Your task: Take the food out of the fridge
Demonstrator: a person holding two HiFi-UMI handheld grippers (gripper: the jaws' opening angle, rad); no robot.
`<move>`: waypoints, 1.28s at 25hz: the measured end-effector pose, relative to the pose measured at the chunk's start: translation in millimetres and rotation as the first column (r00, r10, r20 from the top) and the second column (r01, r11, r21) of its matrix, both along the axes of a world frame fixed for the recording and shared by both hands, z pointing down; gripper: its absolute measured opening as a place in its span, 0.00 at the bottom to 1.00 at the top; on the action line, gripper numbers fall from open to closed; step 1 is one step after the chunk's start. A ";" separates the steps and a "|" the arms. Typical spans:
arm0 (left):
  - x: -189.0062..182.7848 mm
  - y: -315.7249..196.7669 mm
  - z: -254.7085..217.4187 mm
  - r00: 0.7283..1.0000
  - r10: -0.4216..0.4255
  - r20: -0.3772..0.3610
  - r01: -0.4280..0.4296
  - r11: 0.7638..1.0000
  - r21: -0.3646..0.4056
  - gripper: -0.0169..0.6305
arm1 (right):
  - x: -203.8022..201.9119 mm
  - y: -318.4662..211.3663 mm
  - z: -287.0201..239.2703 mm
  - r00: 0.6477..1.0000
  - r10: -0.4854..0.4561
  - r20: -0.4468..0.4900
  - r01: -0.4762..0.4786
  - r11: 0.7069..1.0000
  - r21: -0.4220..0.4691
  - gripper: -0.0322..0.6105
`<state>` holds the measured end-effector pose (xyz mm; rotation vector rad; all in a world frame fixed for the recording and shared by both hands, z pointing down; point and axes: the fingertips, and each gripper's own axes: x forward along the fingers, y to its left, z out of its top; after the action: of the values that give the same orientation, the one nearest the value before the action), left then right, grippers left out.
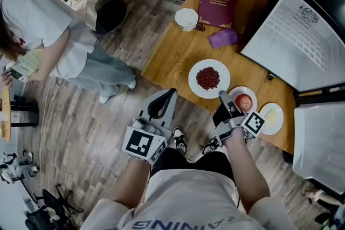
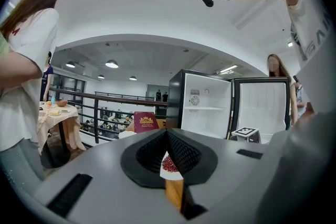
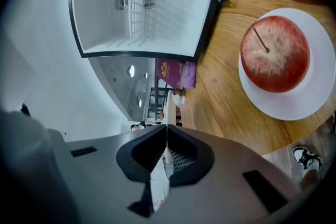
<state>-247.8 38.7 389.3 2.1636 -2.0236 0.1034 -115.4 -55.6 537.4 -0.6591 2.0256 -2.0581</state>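
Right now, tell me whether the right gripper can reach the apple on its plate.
Probably yes: the right gripper hangs right beside the apple on its plate, nothing between them. Its jaws are together, so they must open first.

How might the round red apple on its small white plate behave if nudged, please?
The red apple is round and smooth-looking, so it would probably roll. Its white plate looks shallow, so it might escape the rim.

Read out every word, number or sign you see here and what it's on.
"AINING", cut off by the picture's edge, on the person's shirt.
Gold crest and print on the maroon book: too small to read.
Black square markers on the left gripper and right gripper: patterns, no words.
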 end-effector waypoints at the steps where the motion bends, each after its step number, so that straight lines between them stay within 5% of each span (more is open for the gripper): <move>1: -2.3 1.6 2.6 1.000 0.002 -0.002 -0.002 1.000 -0.004 0.04 | -4.6 1.3 4.8 1.000 0.000 -0.006 0.000 1.000 -0.004 0.09; 23: -5.8 35.2 28.1 0.999 0.026 -0.025 -0.028 0.998 -0.062 0.04 | -15.9 31.4 78.1 0.992 0.037 -0.119 -0.043 0.998 -0.049 0.09; 32: -7.5 42.4 34.1 0.999 0.011 -0.041 -0.014 0.997 -0.079 0.04 | -6.6 32.2 97.9 0.967 0.037 -0.252 -0.046 0.999 -0.030 0.09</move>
<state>-255.3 81.1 423.4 2.1137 -1.9501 0.1386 -122.0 -23.4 635.3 -1.0066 2.0870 -2.0821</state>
